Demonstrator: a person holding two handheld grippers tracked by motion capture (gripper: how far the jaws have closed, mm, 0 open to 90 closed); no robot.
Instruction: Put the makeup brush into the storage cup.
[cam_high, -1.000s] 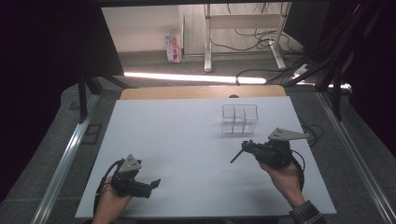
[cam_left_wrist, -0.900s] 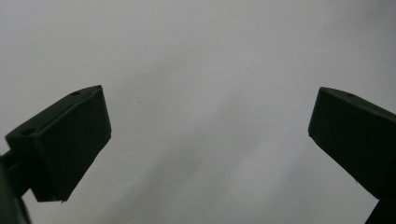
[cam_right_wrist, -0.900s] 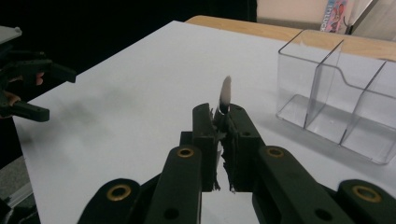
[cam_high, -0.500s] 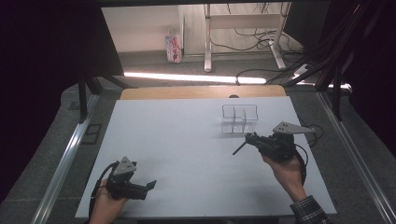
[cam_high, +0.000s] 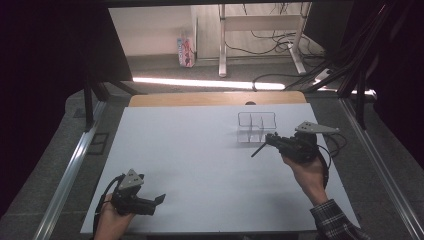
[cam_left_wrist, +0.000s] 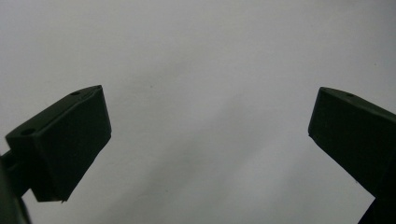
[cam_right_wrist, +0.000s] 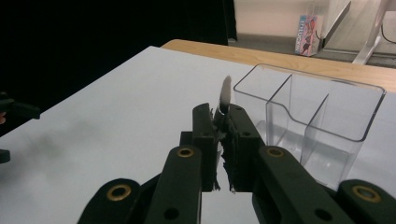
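Observation:
A clear plastic organiser with several compartments stands right of centre on the white table. My right gripper hovers just in front of it, shut on a thin dark utensil that sticks out to the lower left. In the right gripper view the jaws pinch that utensil, its pale tip rises above them, and the organiser is close on the right. My left gripper rests near the front left edge, open; its jaws stand wide apart over bare white surface.
A wooden strip borders the table's far edge. Metal rails run along both sides. On the floor beyond are a small carton, desk legs and cables.
The right gripper has carried the utensil away from the person, up to the organiser. The left gripper has drawn back toward the front left edge.

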